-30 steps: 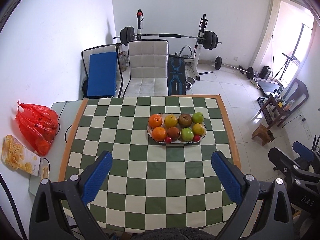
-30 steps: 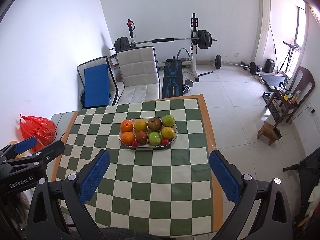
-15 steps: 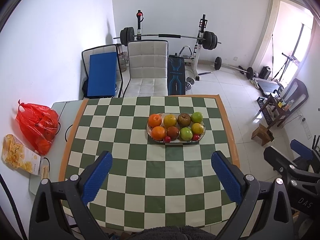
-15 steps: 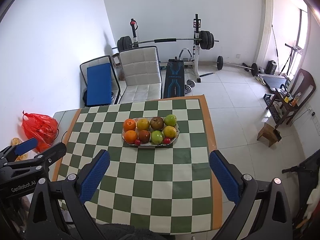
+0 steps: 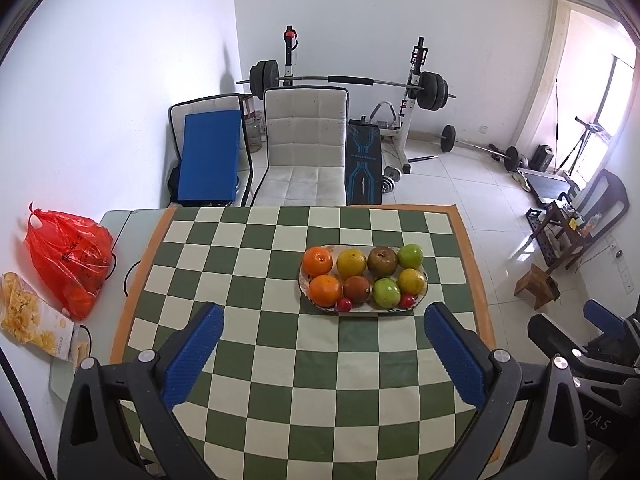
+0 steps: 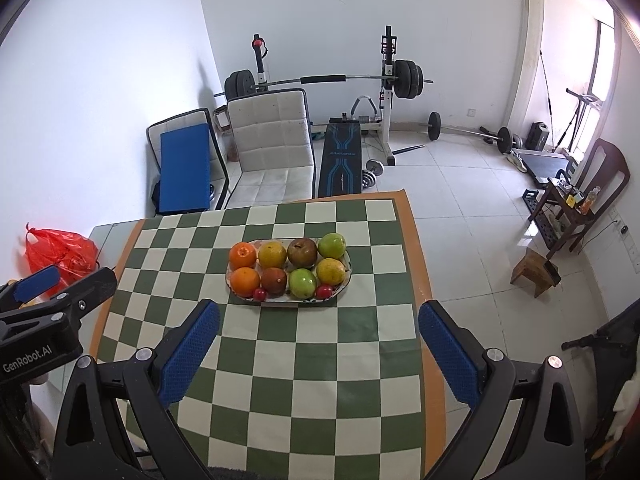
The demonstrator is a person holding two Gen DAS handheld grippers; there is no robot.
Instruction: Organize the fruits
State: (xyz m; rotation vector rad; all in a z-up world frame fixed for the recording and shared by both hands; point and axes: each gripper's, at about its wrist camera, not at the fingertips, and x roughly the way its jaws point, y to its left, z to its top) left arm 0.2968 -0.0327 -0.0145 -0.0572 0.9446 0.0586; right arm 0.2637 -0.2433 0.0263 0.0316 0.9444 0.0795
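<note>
Fruit sits in two rows on the oval plate (image 5: 423,280) mid-table, long axis crosswise to both of my grippers. I read the left gripper (image 5: 320,340) and right gripper (image 6: 319,338) as spread wide, holding nothing. The plate lies ahead of both; neither is clearly nearer.

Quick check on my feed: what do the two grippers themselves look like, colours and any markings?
Both match: black angular plastic frames with silver screws, two fingers each faced with textured blue pads. The left gripper, seen from the right wrist view, carries white "GenRobot.AI" lettering on its side. The right gripper shows partial white letters "DAS" in the left wrist view. No cables or sleeves visible.
</note>
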